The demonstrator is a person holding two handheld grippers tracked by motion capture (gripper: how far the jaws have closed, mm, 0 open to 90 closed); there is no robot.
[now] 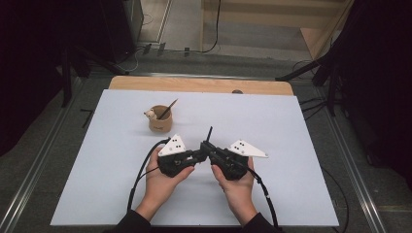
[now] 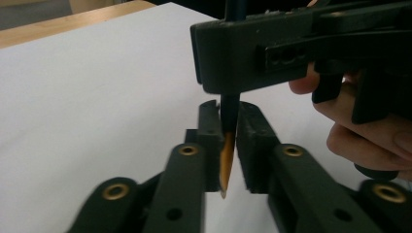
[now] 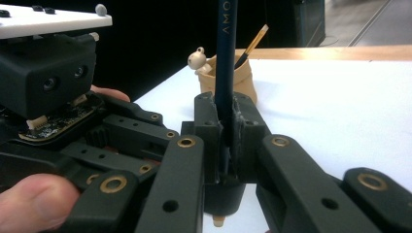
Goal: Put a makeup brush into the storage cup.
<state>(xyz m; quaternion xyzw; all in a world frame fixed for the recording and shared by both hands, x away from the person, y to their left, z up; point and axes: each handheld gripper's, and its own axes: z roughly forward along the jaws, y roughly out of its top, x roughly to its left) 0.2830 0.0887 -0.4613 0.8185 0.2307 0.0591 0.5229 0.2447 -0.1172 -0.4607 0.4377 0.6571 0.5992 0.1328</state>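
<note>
A dark blue pencil stands upright over the middle of the white table, where both grippers meet. My right gripper is shut on the pencil's shaft, which rises between its jaws. My left gripper comes in from the left, just below. In the left gripper view, its jaws close on the pencil's lower end, and the sharpened wooden tip points down between them. The right gripper sits directly above.
A tan cup stands behind and to the left of the grippers, holding a thin stick and a small white figure on its rim. The cup also appears behind the pencil. A wooden edge borders the table's far side.
</note>
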